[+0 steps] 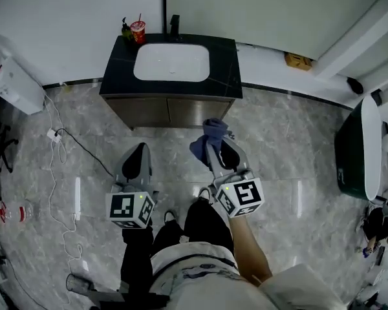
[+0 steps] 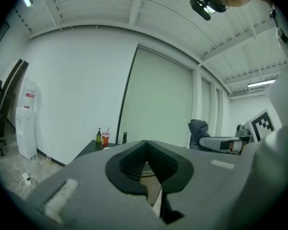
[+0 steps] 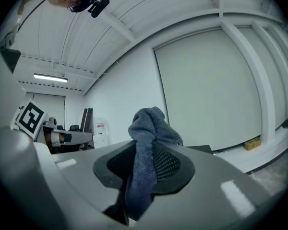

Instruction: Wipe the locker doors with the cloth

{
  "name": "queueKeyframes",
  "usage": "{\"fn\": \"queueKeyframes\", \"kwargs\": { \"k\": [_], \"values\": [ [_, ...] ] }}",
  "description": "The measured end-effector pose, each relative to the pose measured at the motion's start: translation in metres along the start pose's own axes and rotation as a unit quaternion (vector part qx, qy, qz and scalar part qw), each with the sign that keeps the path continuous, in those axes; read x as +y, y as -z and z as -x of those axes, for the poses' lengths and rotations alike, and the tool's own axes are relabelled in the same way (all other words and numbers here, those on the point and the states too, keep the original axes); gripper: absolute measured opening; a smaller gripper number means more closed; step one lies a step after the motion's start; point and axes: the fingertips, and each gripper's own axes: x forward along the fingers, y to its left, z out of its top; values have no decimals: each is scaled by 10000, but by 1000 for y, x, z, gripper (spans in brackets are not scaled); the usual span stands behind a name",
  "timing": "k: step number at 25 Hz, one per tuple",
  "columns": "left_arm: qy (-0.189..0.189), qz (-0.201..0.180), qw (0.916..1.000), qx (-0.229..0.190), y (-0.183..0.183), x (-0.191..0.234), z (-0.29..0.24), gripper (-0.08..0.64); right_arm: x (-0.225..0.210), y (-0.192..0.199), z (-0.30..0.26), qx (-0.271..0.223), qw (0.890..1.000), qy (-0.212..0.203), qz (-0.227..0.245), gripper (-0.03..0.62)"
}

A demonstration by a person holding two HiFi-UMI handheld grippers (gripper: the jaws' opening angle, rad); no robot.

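1. The right tongs (image 3: 143,152) are clamped on the blue-grey cloth (image 3: 151,123), which bunches above their tips.
2. The left tongs (image 2: 145,150) are closed, tips together, with nothing between them.
3. Both hang over the marble floor (image 1: 278,147), near the front edge of the dark bench (image 1: 119,70) with its white basin (image 1: 171,62).

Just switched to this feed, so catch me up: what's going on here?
A person stands facing a dark vanity with a white sink, a gripper in each hand. The right gripper is clamped on a blue-grey cloth, held in the air against nothing. The left gripper is shut and empty. No wiping is under way.
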Motion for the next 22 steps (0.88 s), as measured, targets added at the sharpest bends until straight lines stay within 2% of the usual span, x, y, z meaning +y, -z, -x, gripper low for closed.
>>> {"fn": "queueKeyframes", "kwargs": {
  "k": [7,10,15,22],
  "values": [
    [136,-170,9997,94,-4,-4,51,2,34,-18,46,-253,9992,311,-4,94],
    [71,-195,9998,83,-8,-7,63,2,37,-25,58,-333,9990,281,-27,94],
    [31,-321,9995,-13,-22,-26,70,2,27,-35,85,-366,9986,355,-125,86],
    [111,-288,9995,-60,-25,-54,71,2,15,-40,110,-456,9982,346,-167,84]
  ]
}}
